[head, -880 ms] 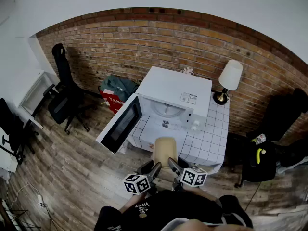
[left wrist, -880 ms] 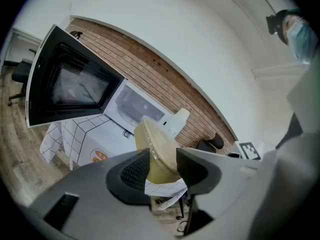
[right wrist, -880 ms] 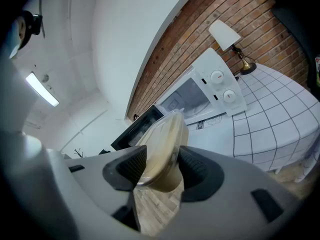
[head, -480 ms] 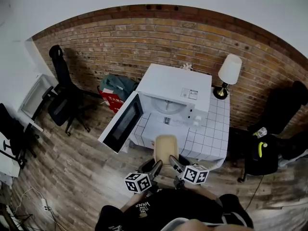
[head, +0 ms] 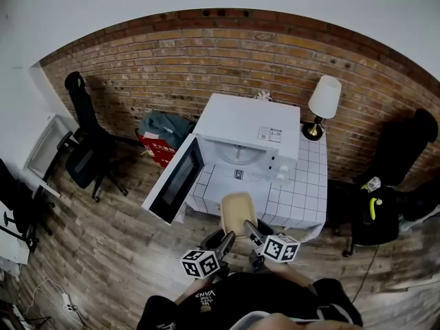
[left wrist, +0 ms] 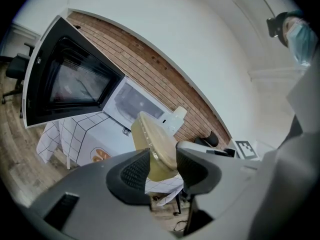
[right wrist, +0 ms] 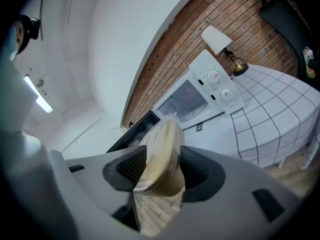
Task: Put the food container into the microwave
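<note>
Head view: the food container (head: 238, 210) hangs in the air in front of the microwave (head: 251, 122), whose door (head: 173, 181) stands open on the tiled table (head: 302, 201). The left gripper (head: 224, 239) and right gripper (head: 250, 230) each take its near end. Left gripper view: the jaws clamp the tub across its thickness. Right gripper view: likewise, pads pressing lid and base. It looks light, thin and springy, likely slippery. The stiffer rim near the corners seems the safest hold.
</note>
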`<state>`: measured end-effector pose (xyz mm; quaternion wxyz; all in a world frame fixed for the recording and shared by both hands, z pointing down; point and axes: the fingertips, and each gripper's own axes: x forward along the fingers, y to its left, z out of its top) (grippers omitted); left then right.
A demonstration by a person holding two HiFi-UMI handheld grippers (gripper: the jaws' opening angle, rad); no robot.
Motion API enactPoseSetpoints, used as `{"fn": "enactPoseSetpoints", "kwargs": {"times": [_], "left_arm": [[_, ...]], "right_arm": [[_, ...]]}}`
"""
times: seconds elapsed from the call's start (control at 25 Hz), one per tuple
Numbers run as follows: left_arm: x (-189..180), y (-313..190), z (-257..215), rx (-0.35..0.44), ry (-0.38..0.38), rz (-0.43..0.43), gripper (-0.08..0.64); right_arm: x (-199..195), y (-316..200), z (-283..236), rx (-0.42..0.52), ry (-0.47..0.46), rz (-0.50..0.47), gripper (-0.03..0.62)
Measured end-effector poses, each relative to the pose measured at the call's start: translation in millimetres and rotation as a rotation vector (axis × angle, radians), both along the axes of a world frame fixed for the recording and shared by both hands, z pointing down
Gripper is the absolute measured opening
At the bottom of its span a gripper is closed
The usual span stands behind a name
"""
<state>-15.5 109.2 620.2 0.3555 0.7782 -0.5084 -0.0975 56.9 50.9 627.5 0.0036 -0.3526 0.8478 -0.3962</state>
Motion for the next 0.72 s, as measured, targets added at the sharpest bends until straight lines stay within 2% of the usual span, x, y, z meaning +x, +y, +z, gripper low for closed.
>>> {"fn": "enactPoseSetpoints", "kwargs": {"times": [0.72], "left_arm": [[-8, -78, 7, -0.01, 0.0, -0.023, 0.166]], "right_arm": [[-6, -75, 13, -0.035, 0.027, -0.033, 0.198]]}}
